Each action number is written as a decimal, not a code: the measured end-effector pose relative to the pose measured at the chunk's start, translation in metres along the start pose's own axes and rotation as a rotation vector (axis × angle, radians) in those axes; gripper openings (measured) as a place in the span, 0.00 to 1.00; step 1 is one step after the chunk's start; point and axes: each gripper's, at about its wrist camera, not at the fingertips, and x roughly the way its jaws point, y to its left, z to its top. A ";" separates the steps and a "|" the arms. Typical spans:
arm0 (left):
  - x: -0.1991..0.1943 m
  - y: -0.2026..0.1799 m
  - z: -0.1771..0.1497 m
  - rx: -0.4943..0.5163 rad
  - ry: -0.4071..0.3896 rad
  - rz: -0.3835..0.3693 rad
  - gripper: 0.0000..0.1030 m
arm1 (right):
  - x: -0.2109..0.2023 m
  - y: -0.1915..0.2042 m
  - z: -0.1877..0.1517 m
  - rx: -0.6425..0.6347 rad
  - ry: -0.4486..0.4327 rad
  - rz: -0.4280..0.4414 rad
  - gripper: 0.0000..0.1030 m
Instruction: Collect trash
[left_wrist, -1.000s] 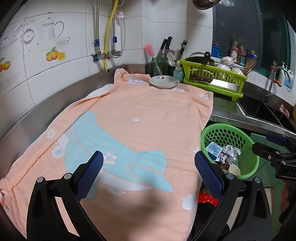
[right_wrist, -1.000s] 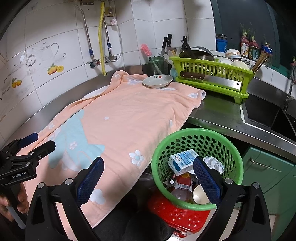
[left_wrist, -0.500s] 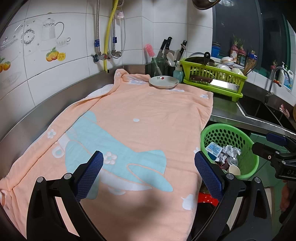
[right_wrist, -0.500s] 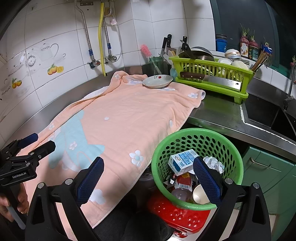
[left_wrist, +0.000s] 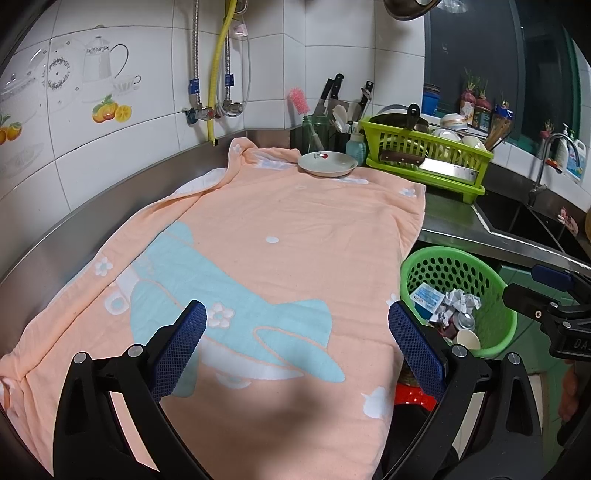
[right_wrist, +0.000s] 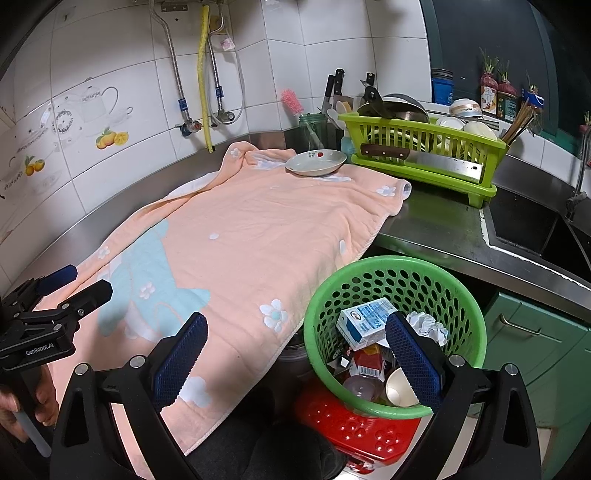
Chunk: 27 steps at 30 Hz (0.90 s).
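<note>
— Your jaws first: on the left gripper (left_wrist: 297, 332) they stand wide apart with nothing between them, over the towel (left_wrist: 258, 258). The right gripper (right_wrist: 295, 339) is the same, jaws spread and empty, 1 pad over the towel's edge and the other over the basket (right_wrist: 461, 295).

— And the trash?

— All in the basket, which sits below the counter (right_wrist: 436, 229) edge, beside the hanging towel and above a red stool (right_wrist: 354, 424). You can see a blue-and-white carton (right_wrist: 364, 321), crumpled paper (right_wrist: 428, 326), a paper cup (right_wrist: 399, 386) and a few wrappers. The towel itself carries only 1 dish (right_wrist: 316, 162) at its far end, next to the rack (right_wrist: 424, 147).

— Anything changed from a second ago?

— Nothing you could point to. Both grippers hang where they were, jaws at the same spread, and the basket's contents lie as before.
</note>
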 end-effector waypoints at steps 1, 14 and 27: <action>0.000 0.000 0.000 0.000 0.000 -0.001 0.95 | 0.000 0.000 0.000 0.000 0.000 0.000 0.91; -0.001 -0.001 0.000 0.002 0.000 0.000 0.95 | 0.000 0.007 0.001 -0.016 -0.004 0.007 0.93; 0.000 -0.001 0.000 0.002 0.000 -0.001 0.95 | 0.003 0.006 0.000 -0.024 -0.003 -0.004 0.93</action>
